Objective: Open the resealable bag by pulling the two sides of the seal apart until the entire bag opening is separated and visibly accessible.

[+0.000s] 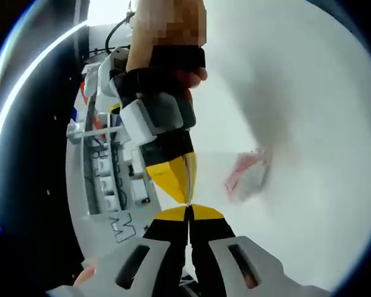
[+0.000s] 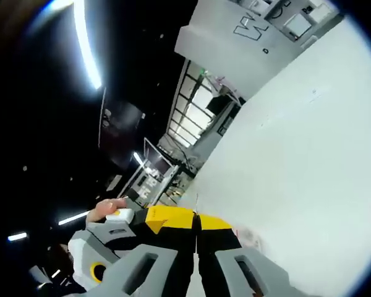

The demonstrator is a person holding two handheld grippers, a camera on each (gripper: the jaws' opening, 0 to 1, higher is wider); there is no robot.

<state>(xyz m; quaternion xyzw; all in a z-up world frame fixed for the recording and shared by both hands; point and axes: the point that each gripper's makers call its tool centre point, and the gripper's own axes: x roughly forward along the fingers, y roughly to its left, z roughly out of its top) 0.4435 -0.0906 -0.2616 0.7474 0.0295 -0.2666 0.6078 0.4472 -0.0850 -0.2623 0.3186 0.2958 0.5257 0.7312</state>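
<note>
The resealable bag (image 1: 247, 174) is a clear, blurred pouch with red print, seen over the white table (image 1: 309, 111). In the left gripper view my left gripper (image 1: 188, 210) rises from the bottom with its yellow-tipped jaws pressed together on a thin edge of the bag. The right gripper (image 1: 187, 190) comes down from above, held by a hand (image 1: 188, 74), tip to tip with the left one. A strip of clear film (image 1: 193, 166) runs along its jaws. In the right gripper view my right gripper (image 2: 196, 218) is shut, a thin film edge (image 2: 196, 201) sticks up from it, and the bag (image 2: 244, 236) shows pinkish beside it.
A white panel with black lettering (image 1: 125, 228) and a rack of small parts (image 1: 102, 154) stand along the table's left side. The right gripper view has the same lettered panel (image 2: 253, 28), metal shelving (image 2: 191, 124) beyond the table edge and a dark room with strip lights (image 2: 86, 43).
</note>
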